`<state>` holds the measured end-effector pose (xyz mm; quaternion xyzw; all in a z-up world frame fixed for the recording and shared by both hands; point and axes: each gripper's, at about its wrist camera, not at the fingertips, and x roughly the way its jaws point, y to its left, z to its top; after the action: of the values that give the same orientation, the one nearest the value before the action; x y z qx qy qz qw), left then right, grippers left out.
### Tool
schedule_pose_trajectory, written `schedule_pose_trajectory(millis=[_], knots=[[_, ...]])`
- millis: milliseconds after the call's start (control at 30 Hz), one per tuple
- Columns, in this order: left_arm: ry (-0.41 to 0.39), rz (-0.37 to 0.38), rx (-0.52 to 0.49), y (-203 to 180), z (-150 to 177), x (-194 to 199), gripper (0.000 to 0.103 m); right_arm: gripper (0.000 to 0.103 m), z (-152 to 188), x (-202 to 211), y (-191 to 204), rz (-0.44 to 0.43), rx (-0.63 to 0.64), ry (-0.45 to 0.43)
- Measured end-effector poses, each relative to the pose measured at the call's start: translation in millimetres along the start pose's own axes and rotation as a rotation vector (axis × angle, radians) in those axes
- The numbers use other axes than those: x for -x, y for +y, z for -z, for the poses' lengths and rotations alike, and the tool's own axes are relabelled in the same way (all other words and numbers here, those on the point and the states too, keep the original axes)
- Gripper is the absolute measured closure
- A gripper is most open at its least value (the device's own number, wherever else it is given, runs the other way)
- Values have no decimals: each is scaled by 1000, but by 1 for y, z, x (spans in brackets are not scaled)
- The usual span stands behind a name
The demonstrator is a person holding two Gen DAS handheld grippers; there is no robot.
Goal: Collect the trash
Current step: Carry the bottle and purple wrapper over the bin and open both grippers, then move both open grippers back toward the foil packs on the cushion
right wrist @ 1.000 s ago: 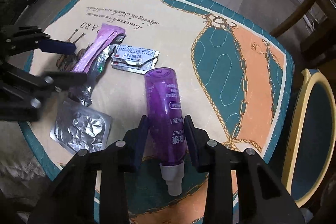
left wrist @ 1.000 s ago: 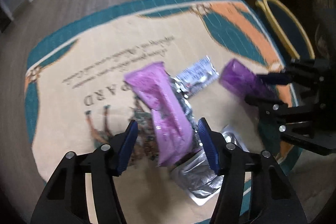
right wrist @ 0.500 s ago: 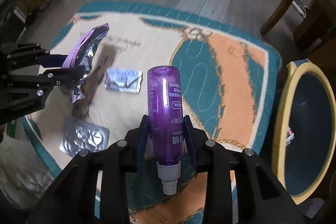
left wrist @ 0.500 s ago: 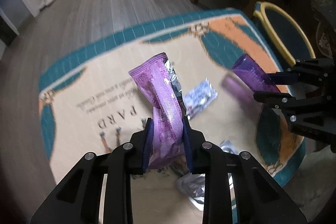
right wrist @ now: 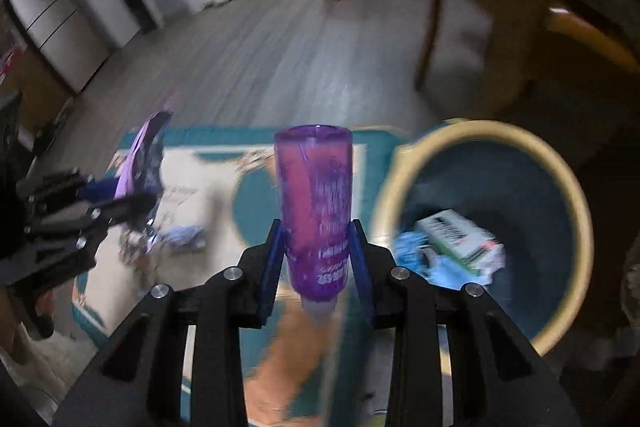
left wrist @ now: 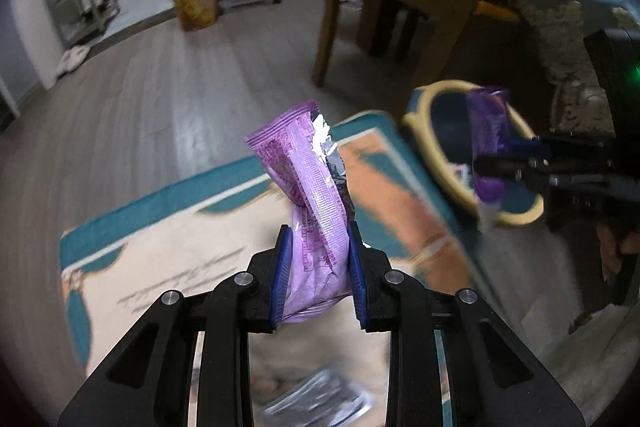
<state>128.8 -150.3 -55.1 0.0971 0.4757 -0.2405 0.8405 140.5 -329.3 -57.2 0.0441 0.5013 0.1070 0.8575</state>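
One wrapper (left wrist: 316, 211), one bottle (right wrist: 316, 211) (both gripped)

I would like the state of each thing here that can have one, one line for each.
left gripper: shut on the purple wrapper
purple wrapper: torn open, held up off the mat
right gripper: shut on the purple bottle
purple bottle: held with its nozzle toward the camera
bin: open, with trash inside
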Motion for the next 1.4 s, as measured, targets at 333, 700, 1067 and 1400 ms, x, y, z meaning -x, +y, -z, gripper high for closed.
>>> schedule_pose_trajectory(millis=[333,700,1067,1400], knots=[[-10,120,-113,-89,-30,-35,74,71,14,32,-113,150,-207,-56],[-10,192,-212,-168,-43,-77,74,71,29,26,-156,176,-292,-18],[-38,160,-186,-163,-47,-83,34,50,33,34,-162,168,-362,-42],[-78,124,-131,-129,-41,-46,24,26,21,52,-140,177,-317,-90]])
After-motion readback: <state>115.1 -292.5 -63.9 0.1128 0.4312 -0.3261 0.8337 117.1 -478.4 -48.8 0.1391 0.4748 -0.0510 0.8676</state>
